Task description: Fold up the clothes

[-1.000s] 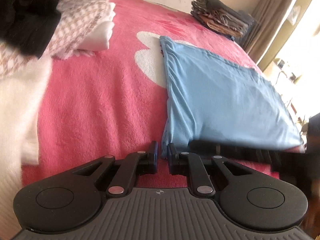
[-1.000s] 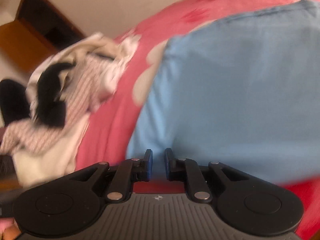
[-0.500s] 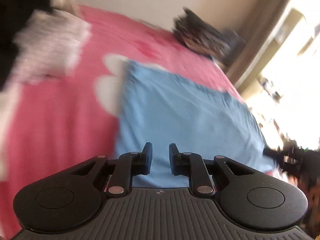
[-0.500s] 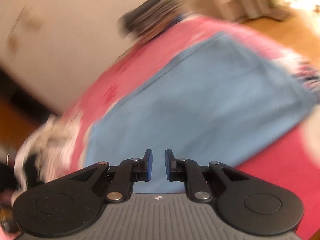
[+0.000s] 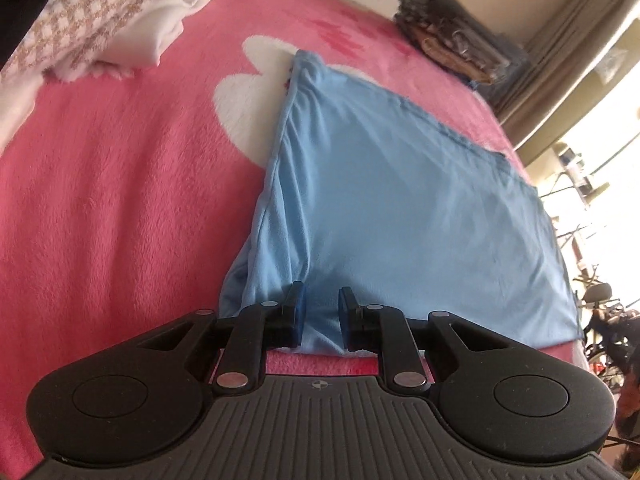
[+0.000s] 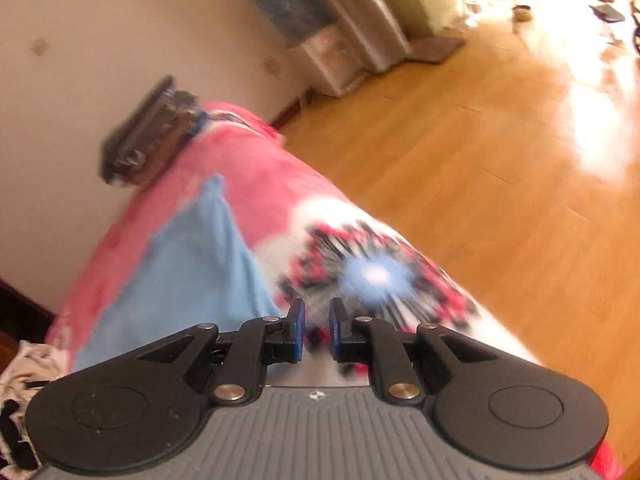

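A light blue garment [image 5: 400,200] lies folded flat on the pink blanket [image 5: 120,200]. Its left edge is wrinkled. My left gripper [image 5: 322,314] hovers low over the garment's near left corner. It is open by a narrow gap, and blue cloth shows between and under the fingers. The right wrist view is blurred. There my right gripper [image 6: 317,330] is narrowly open with nothing in it, over the blanket's patterned patch [image 6: 372,276]. It sits just right of the blue garment [image 6: 192,276], near the bed's edge.
A loose pile of white, checked and black clothes [image 5: 100,28] sits at the far left of the bed. A dark folded stack [image 5: 452,44] rests at the far end by the wall. Beyond the bed's right edge are a wooden floor [image 6: 480,160] and curtains [image 5: 560,60].
My left gripper's fingers have spread slightly at the garment's near corner. My right gripper has swung right, off the blue garment, toward the bed's edge and the floor.
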Demonstrator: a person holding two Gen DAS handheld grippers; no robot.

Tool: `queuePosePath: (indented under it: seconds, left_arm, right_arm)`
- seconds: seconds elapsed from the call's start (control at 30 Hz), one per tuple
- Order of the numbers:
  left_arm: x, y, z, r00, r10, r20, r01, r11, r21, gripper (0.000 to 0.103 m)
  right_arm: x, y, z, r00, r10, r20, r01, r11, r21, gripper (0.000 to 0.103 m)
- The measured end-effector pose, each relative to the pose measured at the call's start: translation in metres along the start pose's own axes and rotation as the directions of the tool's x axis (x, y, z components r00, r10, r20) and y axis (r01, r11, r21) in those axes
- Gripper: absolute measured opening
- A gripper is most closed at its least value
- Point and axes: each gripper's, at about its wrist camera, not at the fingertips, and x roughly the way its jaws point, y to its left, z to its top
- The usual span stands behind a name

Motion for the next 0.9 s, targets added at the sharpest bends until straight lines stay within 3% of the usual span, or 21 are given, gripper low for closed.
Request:
queuePosePath:
  seconds: [0.17,0.4,0.5,0.6,0.7,0.8,0.9]
  left_arm:
    - [0.008,-0.026,0.01,0.986,0.153,-0.074,-0.154,0.988,-0.007,0.018]
    - [0.018,-0.047,0.015,0.954,0.275,-0.117,-0.273,0.961,0.035,0.019]
    - [0.019,-0.047,0.008,0.953,0.287,-0.094,-0.283,0.958,0.056,0.02]
    - [0.014,-0.043,0.003,0.964,0.261,-0.052,-0.258,0.964,0.059,0.02]
    - [0.004,-0.039,-0.001,0.97,0.24,-0.034,-0.239,0.971,0.03,0.02]
    - [-0.017,-0.036,-0.007,0.961,0.275,-0.032,-0.275,0.961,-0.024,0.02]
    - [-0.041,-0.027,-0.016,0.963,0.27,-0.03,-0.271,0.954,-0.125,0.03]
  right_arm:
    - [0.063,0.027,0.039,0.977,0.197,-0.077,-0.198,0.98,0.003,0.014]
    - [0.01,-0.023,0.031,0.999,0.036,0.002,-0.036,0.997,0.073,0.014]
    - [-0.017,-0.047,0.026,0.998,-0.045,0.037,0.041,0.994,0.106,0.015]
    - [-0.046,-0.066,0.018,0.99,-0.111,0.084,0.099,0.986,0.133,0.015]
    - [-0.085,-0.05,-0.009,0.985,-0.089,0.145,0.069,0.988,0.139,0.015]
    - [-0.117,-0.017,-0.024,0.987,-0.051,0.155,0.029,0.99,0.14,0.015]
    - [-0.143,0.04,-0.02,0.987,0.009,0.163,-0.018,0.998,0.055,0.015]
